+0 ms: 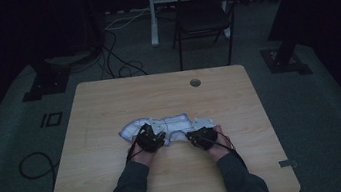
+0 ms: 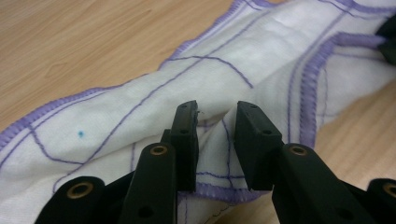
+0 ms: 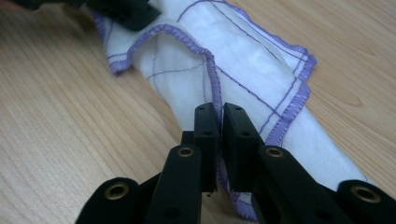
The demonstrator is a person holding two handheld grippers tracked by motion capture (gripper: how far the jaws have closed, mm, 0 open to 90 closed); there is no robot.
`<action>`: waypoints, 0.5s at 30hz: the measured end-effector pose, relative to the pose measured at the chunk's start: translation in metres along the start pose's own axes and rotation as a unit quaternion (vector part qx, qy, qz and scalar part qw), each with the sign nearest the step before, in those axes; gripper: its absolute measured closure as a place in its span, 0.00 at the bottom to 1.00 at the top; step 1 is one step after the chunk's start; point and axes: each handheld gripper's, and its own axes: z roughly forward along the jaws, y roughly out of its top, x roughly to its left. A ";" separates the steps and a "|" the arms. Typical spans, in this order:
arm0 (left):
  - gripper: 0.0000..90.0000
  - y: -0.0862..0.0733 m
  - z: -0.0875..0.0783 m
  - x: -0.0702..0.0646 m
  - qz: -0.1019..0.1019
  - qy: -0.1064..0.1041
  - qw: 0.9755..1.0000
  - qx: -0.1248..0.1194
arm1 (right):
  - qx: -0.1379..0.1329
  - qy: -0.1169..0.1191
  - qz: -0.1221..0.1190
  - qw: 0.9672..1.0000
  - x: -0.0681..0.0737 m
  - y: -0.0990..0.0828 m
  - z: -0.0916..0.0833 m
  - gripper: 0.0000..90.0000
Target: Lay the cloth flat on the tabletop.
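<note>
A white cloth (image 1: 177, 122) with purple stitched hems lies crumpled in a long strip across the middle of the wooden table (image 1: 158, 92). My left gripper (image 1: 150, 138) is at its left part. In the left gripper view the jaws (image 2: 215, 112) stand apart, with a raised fold of the cloth (image 2: 261, 56) between them and the pads not pressing on it. My right gripper (image 1: 199, 136) is at the cloth's near edge toward the right. In the right gripper view its jaws (image 3: 221, 109) are pinched together on the purple hem of the cloth (image 3: 247, 65).
A round cable hole (image 1: 195, 82) sits near the table's far edge. Behind the table stand a dark folding chair (image 1: 202, 13) and a white post. Cables lie on the carpet at the left (image 1: 34, 165). The room is dim. Bare wood surrounds the cloth.
</note>
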 end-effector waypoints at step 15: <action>0.75 -0.007 -0.030 -0.026 0.058 -0.037 0.997 -0.029 | 0.004 -0.003 0.004 1.000 -0.004 -0.002 0.000 0.92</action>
